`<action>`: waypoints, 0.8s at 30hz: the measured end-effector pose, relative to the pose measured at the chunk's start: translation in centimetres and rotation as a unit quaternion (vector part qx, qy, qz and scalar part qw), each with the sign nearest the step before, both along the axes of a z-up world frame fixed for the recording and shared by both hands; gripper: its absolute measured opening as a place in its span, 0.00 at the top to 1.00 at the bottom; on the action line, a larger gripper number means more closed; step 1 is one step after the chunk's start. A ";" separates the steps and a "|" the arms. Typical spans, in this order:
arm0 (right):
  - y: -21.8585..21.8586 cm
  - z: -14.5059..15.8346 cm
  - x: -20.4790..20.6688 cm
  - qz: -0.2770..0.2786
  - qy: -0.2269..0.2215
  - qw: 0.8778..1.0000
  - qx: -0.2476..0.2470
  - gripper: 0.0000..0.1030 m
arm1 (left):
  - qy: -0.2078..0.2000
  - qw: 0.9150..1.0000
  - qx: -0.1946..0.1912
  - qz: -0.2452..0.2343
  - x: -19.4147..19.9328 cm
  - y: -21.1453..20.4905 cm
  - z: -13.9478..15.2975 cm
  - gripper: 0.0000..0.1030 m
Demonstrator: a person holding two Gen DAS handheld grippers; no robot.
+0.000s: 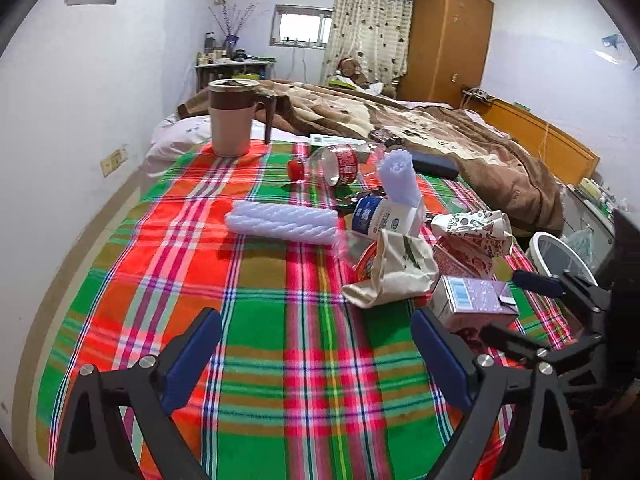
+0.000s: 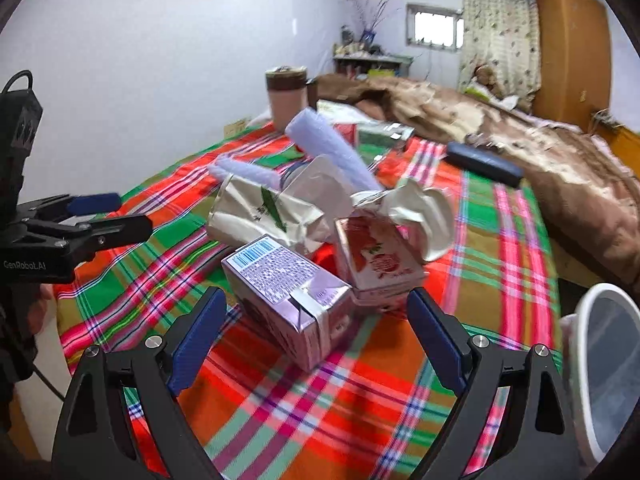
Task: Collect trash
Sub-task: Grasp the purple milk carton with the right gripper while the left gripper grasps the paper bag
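Lining my right tongs, wide and empty, around the purple carton; left tongs wide, idle.

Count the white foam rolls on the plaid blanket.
2. One foam roll lies flat left of the trash pile; the other leans up out of the pile. More could be buried.
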State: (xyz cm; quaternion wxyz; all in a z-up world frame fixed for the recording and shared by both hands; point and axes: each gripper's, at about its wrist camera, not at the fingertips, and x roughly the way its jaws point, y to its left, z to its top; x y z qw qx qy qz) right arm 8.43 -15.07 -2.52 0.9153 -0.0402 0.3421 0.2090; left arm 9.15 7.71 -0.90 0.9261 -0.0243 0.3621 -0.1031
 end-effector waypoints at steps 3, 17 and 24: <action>0.3 -0.6 1.0 0.023 0.031 0.999 0.004 0.09 | 0.004 1.000 -0.006 -0.014 1.0 -0.3 0.0 0.06; -0.8 -0.7 0.4 0.004 0.033 0.999 0.022 0.59 | 0.031 0.996 -0.036 -0.074 3.9 -3.0 -0.5 0.07; -2.9 -0.9 0.0 -0.036 0.029 0.999 0.024 0.59 | 0.062 0.992 -0.041 -0.103 5.6 -5.3 -2.1 0.30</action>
